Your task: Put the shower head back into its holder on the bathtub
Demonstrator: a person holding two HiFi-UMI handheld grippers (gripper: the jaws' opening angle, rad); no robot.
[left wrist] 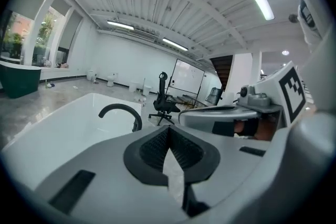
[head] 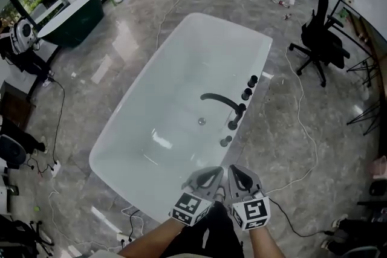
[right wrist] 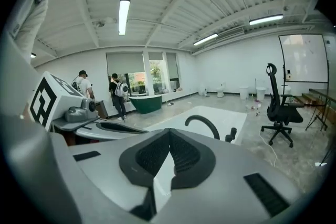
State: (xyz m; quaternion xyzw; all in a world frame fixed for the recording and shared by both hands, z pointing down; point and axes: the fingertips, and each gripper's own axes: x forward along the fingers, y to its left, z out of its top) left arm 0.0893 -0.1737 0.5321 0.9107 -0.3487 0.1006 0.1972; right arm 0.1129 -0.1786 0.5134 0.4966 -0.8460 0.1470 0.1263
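Marble floor [head: 121, 39] surrounds the white, black-spouted bathtub [head: 181, 69]; left hand-held gripper [head: 213, 175] and right hand-held gripper [head: 236, 173] pressed together.

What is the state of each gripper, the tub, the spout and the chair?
Left gripper, shut, nothing between the jaws.
Right gripper, shut, nothing between the jaws.
Tub, no water in it.
Spout, arched over the tub, not running.
Chair, upright, nobody on it.
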